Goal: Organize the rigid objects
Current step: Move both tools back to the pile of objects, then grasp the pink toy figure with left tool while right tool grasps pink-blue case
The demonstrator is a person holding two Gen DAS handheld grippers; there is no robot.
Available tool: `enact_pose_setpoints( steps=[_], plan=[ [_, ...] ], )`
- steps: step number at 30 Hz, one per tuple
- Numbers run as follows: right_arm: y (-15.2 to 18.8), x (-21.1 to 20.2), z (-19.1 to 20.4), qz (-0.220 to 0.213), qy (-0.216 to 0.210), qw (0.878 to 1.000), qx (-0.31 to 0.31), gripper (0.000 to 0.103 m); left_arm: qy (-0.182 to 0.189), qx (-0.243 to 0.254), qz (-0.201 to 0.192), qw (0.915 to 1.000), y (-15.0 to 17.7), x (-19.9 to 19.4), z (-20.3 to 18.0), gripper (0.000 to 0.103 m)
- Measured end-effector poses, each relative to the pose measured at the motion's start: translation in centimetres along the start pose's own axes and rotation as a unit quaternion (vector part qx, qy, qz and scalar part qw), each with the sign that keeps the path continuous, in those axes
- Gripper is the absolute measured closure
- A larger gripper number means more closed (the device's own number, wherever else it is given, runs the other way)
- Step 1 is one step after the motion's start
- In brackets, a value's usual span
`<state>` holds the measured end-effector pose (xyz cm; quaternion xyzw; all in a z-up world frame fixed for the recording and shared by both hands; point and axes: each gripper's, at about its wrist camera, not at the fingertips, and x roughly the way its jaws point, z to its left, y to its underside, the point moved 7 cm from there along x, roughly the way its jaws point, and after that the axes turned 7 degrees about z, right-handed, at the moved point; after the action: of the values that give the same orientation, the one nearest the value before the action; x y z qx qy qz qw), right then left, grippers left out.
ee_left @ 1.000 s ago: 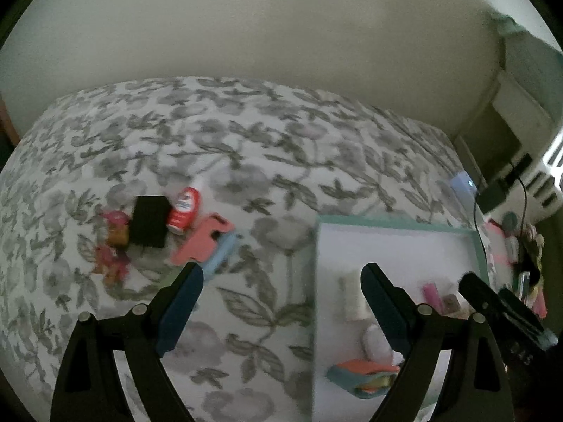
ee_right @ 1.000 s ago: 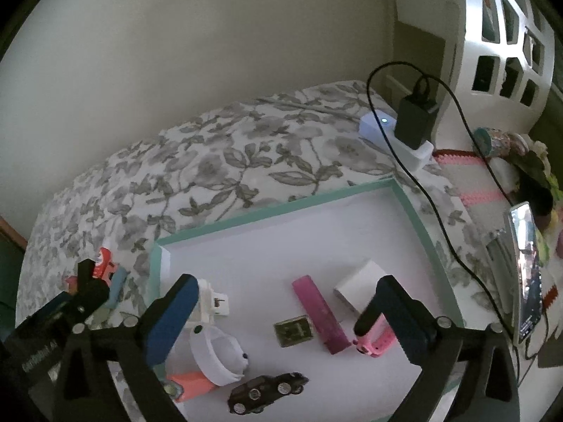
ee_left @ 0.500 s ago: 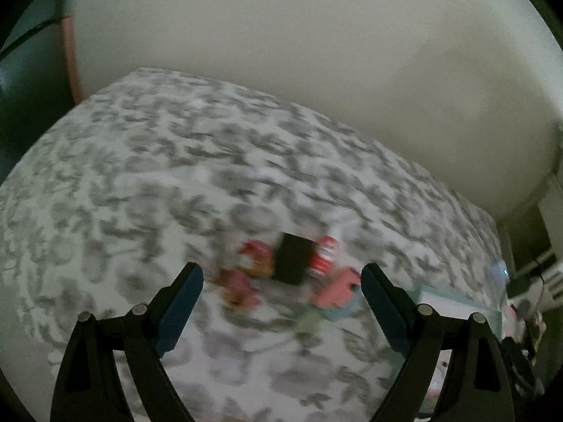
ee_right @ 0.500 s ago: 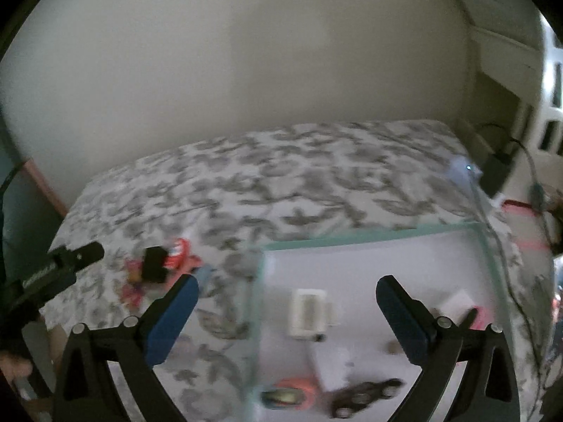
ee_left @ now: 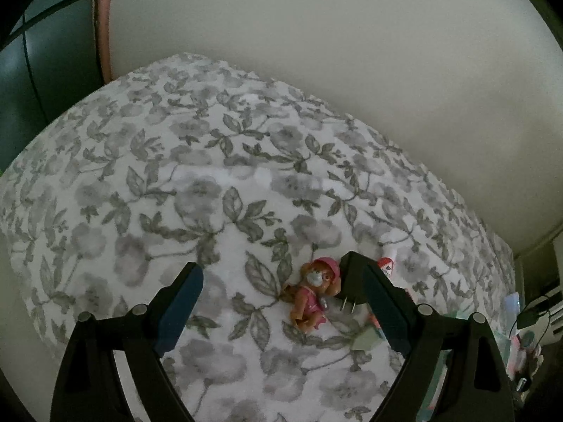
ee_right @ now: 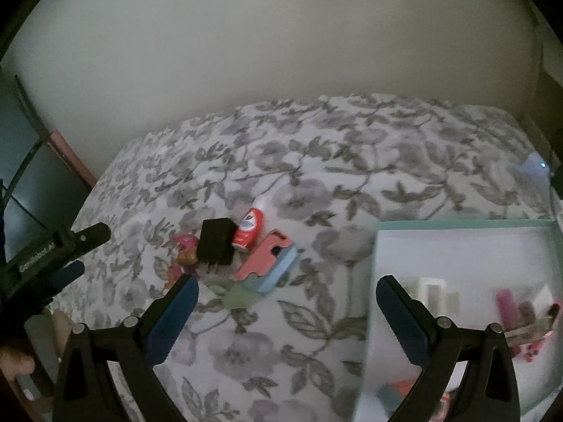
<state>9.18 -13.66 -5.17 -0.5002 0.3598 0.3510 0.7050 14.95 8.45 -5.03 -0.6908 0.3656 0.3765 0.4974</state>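
Note:
A cluster of small objects lies on the floral bedspread (ee_left: 211, 193): a pink dog figure (ee_left: 315, 293), a black plug charger (ee_right: 215, 241), a small red bottle (ee_right: 249, 228) and a pink and blue flat piece (ee_right: 269, 263). My left gripper (ee_left: 281, 299) is open and empty, low over the bed, with the dog figure between its fingers and the charger (ee_left: 348, 281) partly behind its right finger. My right gripper (ee_right: 286, 311) is open and empty, above the bed between the cluster and the teal-rimmed white tray (ee_right: 464, 225).
The tray holds several small items, among them a white block (ee_right: 431, 290) and pink pieces (ee_right: 510, 302). The left gripper's body (ee_right: 52, 253) shows at the left of the right wrist view. A plain wall runs behind the bed. Cables and clutter lie at the far right (ee_left: 527, 320).
Both grippers have swung left, away from the tray toward the cluster. The left gripper has come in close, so the dog figure now sits between its fingers. Both stay open.

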Motion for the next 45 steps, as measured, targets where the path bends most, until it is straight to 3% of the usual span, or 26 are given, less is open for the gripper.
enact_pose_setpoints(
  steps=[13, 18, 24, 37, 40, 42, 45],
  plan=[
    [0.3, 7.3, 0.5, 0.070, 0.029, 0.996, -0.038, 0.001, 0.000, 0.018, 0.106, 0.9942, 1.8, 7.6, -0.7, 0.012],
    [-0.2, 8.8, 0.8, 0.081, 0.024, 0.995, -0.048, 0.001, 0.002, 0.033, 0.123, 0.9918, 2.0, 8.6, -1.1, 0.012],
    [-0.5, 10.7, 1.8, 0.095, 0.024, 0.992, -0.079, 0.001, -0.024, 0.052, 0.150, 0.9870, 2.6, 10.1, -0.9, 0.012],
    [-0.7, 12.9, 2.2, 0.092, 0.066, 0.984, -0.135, 0.001, -0.056, 0.060, 0.170, 0.9820, 2.6, 12.4, -0.8, 0.012],
    [-0.8, 13.0, 2.3, 0.090, 0.071, 0.983, -0.141, 0.001, -0.063, 0.070, 0.169, 0.9810, 2.5, 12.7, -1.1, 0.017],
    [-0.9, 12.9, 2.4, 0.089, 0.074, 0.982, -0.146, 0.001, -0.071, 0.074, 0.168, 0.9805, 2.6, 12.6, -1.2, 0.028],
    [-0.9, 13.0, 2.4, 0.089, 0.073, 0.982, -0.150, 0.001, -0.076, 0.079, 0.167, 0.9799, 2.5, 12.4, -1.3, 0.035]
  ],
)
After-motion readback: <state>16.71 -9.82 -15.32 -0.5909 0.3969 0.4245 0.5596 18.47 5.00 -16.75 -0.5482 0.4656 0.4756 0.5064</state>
